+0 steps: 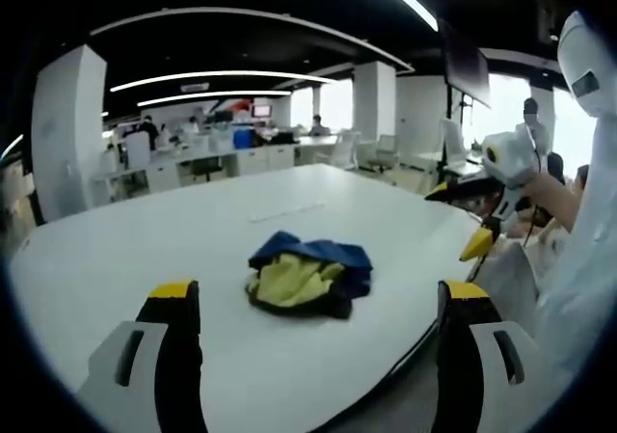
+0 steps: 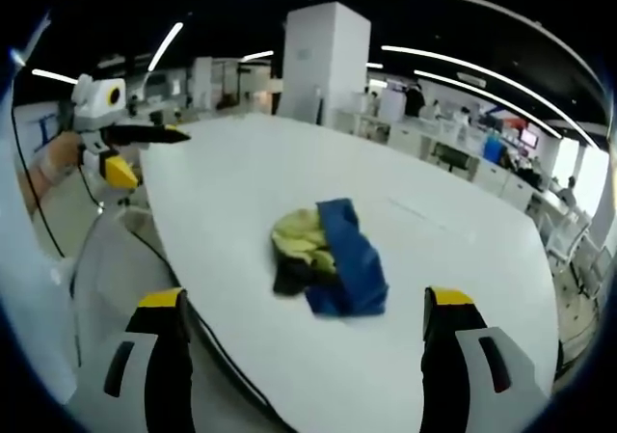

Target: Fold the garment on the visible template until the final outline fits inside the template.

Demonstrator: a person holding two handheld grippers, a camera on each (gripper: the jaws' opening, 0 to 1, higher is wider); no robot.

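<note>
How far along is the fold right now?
Nothing looks done: the garment lies crumpled in a blue, yellow and black heap on the white table. Nothing is in hand: the left gripper and right gripper both stand open, short of it. Spreading it flat and all folding remain; I cannot make out a template.

Garment (image 1: pixel 308 277): blue, yellow and black. Counter (image 1: pixel 145 250): plain white. Left gripper (image 1: pixel 318 303) and right gripper (image 2: pixel 307 312): black jaws, yellow tips.

Garment (image 1: pixel 307 276) (image 2: pixel 330 257): blue/yellow w/ dark bits, crumpled heap, unfolded, mid white table (image 1: pixel 125 259) (image 2: pixel 463 250).
</note>
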